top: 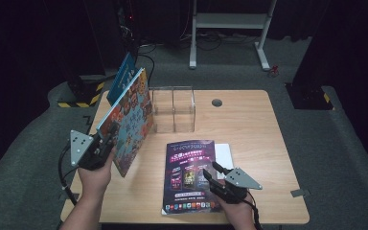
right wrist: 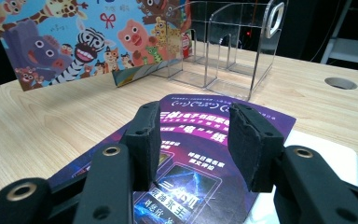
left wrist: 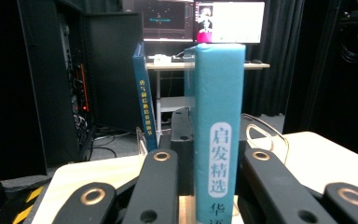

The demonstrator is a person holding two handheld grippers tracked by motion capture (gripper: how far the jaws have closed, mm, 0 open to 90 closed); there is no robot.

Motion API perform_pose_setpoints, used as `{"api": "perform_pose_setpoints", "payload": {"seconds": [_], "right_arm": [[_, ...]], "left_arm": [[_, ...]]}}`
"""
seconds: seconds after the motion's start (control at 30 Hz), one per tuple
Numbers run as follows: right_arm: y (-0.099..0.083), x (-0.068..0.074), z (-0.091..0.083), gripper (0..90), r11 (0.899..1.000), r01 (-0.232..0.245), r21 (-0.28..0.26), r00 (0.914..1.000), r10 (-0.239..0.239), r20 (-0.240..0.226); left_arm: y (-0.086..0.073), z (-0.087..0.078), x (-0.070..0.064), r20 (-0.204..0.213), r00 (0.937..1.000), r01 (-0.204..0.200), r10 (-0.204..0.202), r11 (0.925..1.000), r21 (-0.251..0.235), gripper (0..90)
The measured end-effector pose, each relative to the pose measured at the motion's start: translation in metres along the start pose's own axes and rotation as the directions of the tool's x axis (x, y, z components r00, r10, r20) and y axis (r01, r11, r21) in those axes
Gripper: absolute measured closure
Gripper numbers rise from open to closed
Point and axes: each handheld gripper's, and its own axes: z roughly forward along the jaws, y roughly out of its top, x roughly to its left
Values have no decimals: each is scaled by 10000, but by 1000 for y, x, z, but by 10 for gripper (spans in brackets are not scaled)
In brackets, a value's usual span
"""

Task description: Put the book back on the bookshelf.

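Observation:
My left gripper (top: 109, 136) is shut on the lower edge of a colourful animal picture book (top: 127, 117), held upright and tilted above the table's left side. In the left gripper view the book's teal spine (left wrist: 216, 116) stands between the jaws of my left gripper (left wrist: 214, 140). My right gripper (top: 212, 171) hovers open just above a purple magazine (top: 190, 175) lying flat near the front edge. In the right gripper view my right gripper (right wrist: 193, 135) has nothing between its pads, and the magazine (right wrist: 205, 140) lies below them.
A clear acrylic rack (top: 173, 109) with dividers stands at the table's far middle. A second blue book (top: 123, 76) stands tilted behind the picture book. A white sheet (top: 225, 153) lies under the magazine. A cable hole (top: 216, 102) is near the far edge.

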Motion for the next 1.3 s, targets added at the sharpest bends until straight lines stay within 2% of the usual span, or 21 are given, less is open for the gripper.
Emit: {"api": "perform_pose_setpoints", "payload": {"seconds": [0.43,0.77,0.83,1.1,1.3], "right_arm": [[0,0,0,543,10000,7,-9,10000,-7,-20],[0,-1,-1,544,10000,-20,-27,10000,20,-15],[0,-2,-1,544,10000,-34,-36,10000,34,2],[0,-2,-2,545,10000,-27,-77,10000,27,-6],[1,-2,-2,546,9999,-84,-98,10000,84,-3]], "left_arm": [[-7,24,-5,-440,9989,-146,145,9999,-23,810],[-12,40,-16,-748,9967,-335,323,9993,-148,809],[-14,43,-17,-795,9966,-243,225,9995,-220,810],[-18,52,-19,-988,9946,-343,312,9990,-297,809],[-22,58,-19,-1062,9942,-204,167,9992,-336,809]]}}
